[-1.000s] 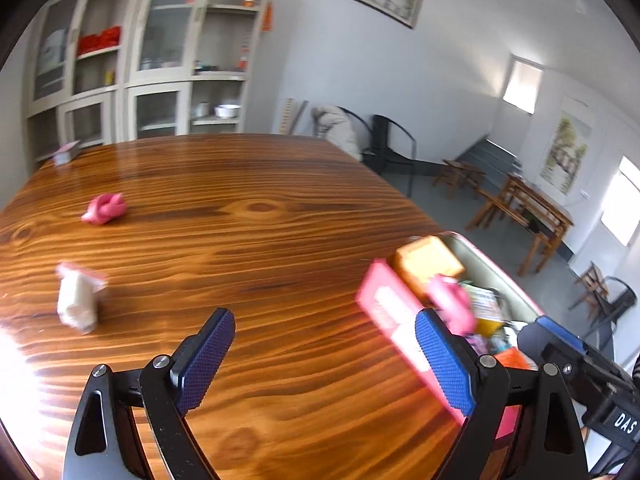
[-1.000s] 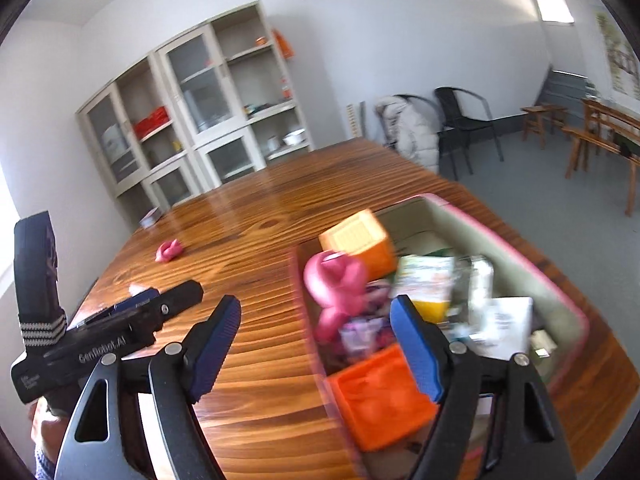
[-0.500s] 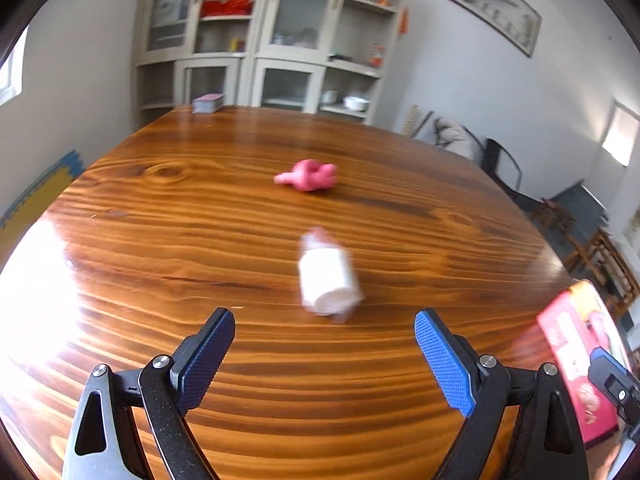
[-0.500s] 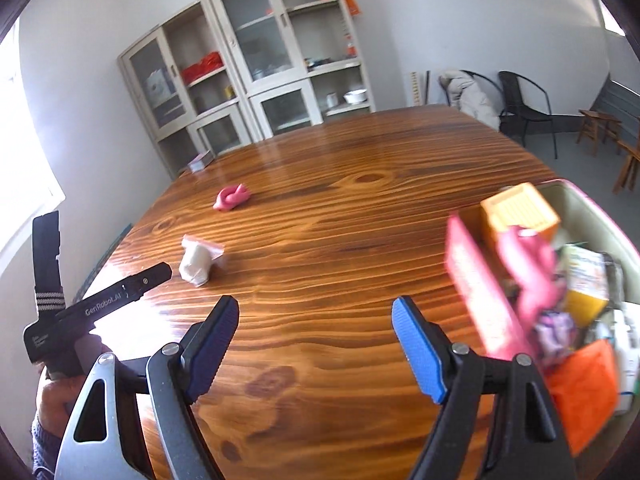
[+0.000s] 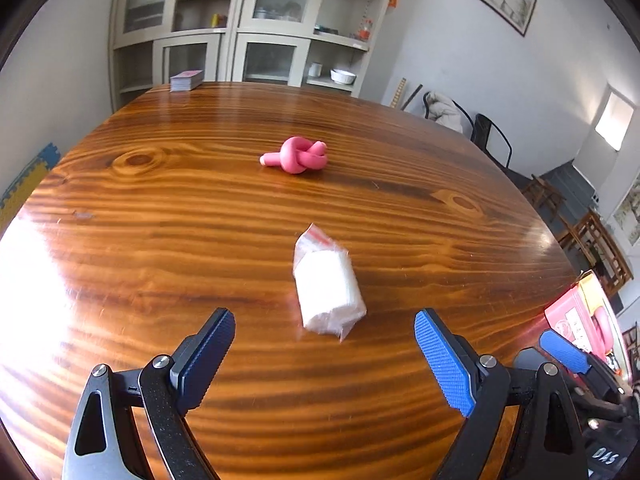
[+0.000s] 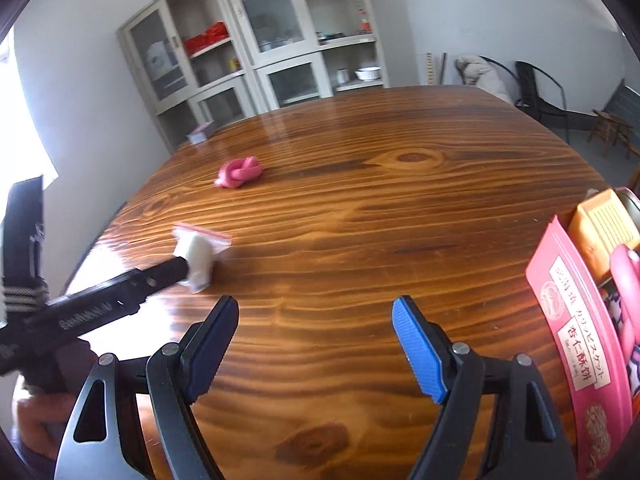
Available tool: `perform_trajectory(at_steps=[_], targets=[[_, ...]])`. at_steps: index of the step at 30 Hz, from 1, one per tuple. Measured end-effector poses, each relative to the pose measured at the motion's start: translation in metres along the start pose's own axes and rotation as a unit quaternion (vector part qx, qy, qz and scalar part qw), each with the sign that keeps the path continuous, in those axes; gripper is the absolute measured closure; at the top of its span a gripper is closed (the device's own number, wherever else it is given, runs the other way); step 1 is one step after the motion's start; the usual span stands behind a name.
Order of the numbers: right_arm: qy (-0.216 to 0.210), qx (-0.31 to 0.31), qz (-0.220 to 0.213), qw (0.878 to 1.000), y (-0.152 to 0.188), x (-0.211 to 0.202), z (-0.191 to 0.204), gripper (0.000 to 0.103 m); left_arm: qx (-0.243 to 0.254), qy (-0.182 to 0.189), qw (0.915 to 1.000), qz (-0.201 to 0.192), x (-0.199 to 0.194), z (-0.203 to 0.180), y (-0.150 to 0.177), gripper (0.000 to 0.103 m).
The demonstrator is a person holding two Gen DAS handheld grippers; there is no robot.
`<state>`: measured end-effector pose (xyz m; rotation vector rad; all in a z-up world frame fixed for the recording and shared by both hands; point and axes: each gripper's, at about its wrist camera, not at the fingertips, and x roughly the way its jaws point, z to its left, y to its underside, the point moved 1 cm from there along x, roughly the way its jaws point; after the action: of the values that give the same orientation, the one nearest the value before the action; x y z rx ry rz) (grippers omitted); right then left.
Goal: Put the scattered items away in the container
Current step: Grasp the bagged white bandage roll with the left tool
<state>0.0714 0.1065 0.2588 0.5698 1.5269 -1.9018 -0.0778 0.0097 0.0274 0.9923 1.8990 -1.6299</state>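
A white roll in a clear zip bag [image 5: 327, 284] lies on the wooden table [image 5: 200, 220], just ahead of my left gripper [image 5: 324, 354], which is open with nothing between its fingers. Farther back rests a pink knotted toy [image 5: 298, 155]. In the right wrist view the bagged roll [image 6: 198, 254] and the pink knot [image 6: 240, 172] sit to the left, and the left gripper's black body [image 6: 100, 300] reaches toward the bag. My right gripper [image 6: 316, 340] is open and empty over bare table. The container [image 6: 630, 196] at the right edge holds a pink box [image 6: 576, 320], an orange box [image 6: 602, 228] and other items.
A small stack of cards [image 5: 186, 79] lies at the table's far edge. Glass-door cabinets [image 5: 240, 28] stand behind the table, with chairs [image 6: 536, 88] and wooden furniture to the right. A person's hand [image 6: 44, 412] holds the left gripper.
Both views have swung left, away from the container and toward the table's scattered items. The bagged roll is now closer and centred before the left gripper. Both grippers stayed open.
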Motion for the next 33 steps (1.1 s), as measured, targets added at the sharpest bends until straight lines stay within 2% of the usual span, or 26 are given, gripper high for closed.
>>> perform_trajectory(at_steps=[5,9,13,15,16,17,26,30,33], targets=[[0.022,0.023,0.014,0.999,0.004,0.002,-0.018,0.021,0.016,0.006,0.9997,0.015,0.020,-0.007,-0.007,0.010],[0.020,0.043,0.020,0.999,0.004,0.002,-0.026,0.021,0.032,0.005,0.9992,0.022,0.030,-0.011,-0.010,0.010],[0.024,0.030,0.022,0.999,0.005,0.001,-0.021,0.021,0.021,0.021,0.9993,0.025,0.036,-0.007,-0.015,0.010],[0.027,0.025,0.023,0.999,0.005,0.001,-0.019,0.021,0.015,0.024,0.9992,0.029,0.039,-0.004,-0.015,0.024],[0.027,0.024,0.023,0.999,0.005,0.001,-0.019,0.021,0.017,0.023,0.9990,0.034,0.042,-0.004,-0.015,0.050],[0.028,0.024,0.023,0.999,0.005,0.000,-0.018,0.021,0.018,0.021,0.9989,0.039,0.045,-0.004,-0.014,0.062],[0.028,0.014,0.012,0.999,0.006,-0.001,-0.015,0.021,0.035,0.014,0.9990,0.022,0.033,-0.005,-0.012,0.064],[0.013,0.010,0.003,1.000,0.006,0.000,-0.012,0.021,0.031,0.002,0.9995,-0.002,0.017,0.005,-0.016,0.064],[0.007,0.007,0.012,1.000,0.004,0.011,-0.009,0.021,0.020,-0.003,0.9997,-0.011,0.007,0.019,-0.018,0.064]])
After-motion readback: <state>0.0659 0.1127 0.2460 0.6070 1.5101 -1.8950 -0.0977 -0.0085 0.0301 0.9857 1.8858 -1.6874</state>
